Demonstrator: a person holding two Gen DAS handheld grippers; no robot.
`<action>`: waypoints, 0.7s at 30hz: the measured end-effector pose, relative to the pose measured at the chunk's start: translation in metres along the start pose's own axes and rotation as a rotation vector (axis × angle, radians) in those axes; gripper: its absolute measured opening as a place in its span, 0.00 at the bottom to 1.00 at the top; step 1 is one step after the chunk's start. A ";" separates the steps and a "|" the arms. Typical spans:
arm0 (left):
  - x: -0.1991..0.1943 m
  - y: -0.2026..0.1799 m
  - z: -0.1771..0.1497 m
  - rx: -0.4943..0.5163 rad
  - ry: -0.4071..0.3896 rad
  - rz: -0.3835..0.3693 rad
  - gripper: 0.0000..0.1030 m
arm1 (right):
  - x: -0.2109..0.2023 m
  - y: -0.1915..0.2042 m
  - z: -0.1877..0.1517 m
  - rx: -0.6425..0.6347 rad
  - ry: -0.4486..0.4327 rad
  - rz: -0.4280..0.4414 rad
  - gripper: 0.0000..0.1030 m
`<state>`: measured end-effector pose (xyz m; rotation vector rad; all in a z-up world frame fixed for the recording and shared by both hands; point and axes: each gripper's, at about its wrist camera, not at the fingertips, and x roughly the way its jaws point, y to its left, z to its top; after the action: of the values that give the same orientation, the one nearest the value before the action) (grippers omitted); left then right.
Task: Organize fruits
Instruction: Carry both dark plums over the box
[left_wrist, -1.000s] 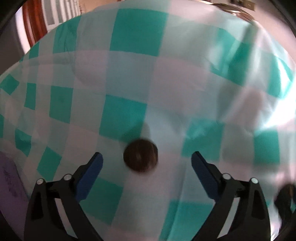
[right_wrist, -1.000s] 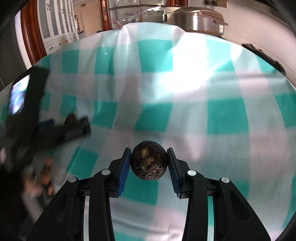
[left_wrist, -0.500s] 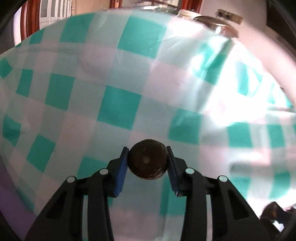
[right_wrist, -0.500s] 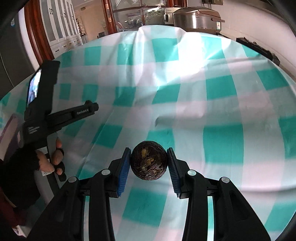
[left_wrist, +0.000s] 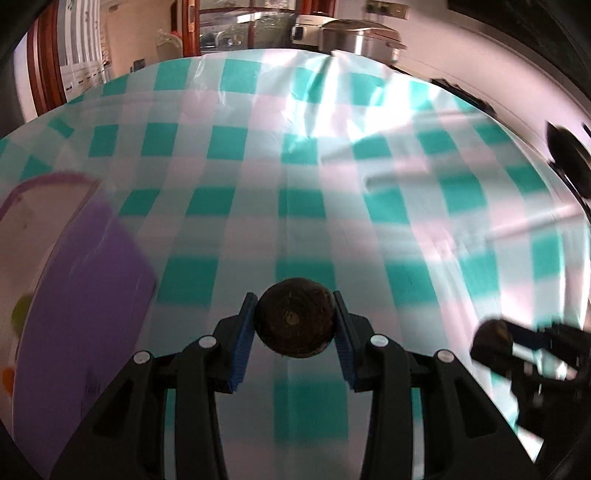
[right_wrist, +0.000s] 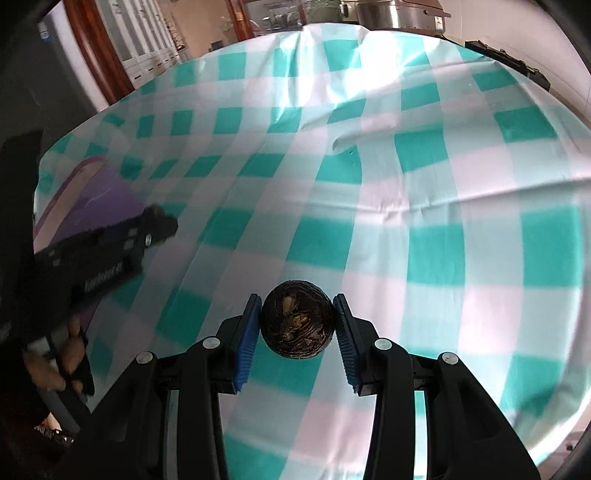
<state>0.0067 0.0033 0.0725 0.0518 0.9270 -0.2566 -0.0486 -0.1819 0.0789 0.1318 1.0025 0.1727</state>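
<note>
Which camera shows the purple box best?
The left wrist view: the purple box fills its left side, with its pale inside showing. In the right wrist view it sits far left, partly hidden behind the left gripper.

Home kitchen: rice cooker (left_wrist: 360, 38), cabinets (right_wrist: 147, 51).

A teal-checked tablecloth (left_wrist: 295, 206) lies before a steel cooker (left_wrist: 360, 38) and wooden cabinets (right_wrist: 99, 55)
</note>
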 end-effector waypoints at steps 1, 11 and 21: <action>-0.013 -0.004 -0.013 0.007 -0.002 0.002 0.39 | -0.006 0.001 -0.005 -0.010 0.000 0.007 0.39; -0.099 -0.029 -0.056 0.066 -0.109 0.008 0.39 | -0.084 0.022 -0.033 -0.119 -0.076 0.055 0.39; -0.174 0.008 -0.058 0.021 -0.209 0.080 0.39 | -0.121 0.060 -0.042 -0.183 -0.131 0.124 0.39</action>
<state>-0.1359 0.0538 0.1756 0.0800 0.7127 -0.1936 -0.1528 -0.1469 0.1672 0.0373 0.8440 0.3641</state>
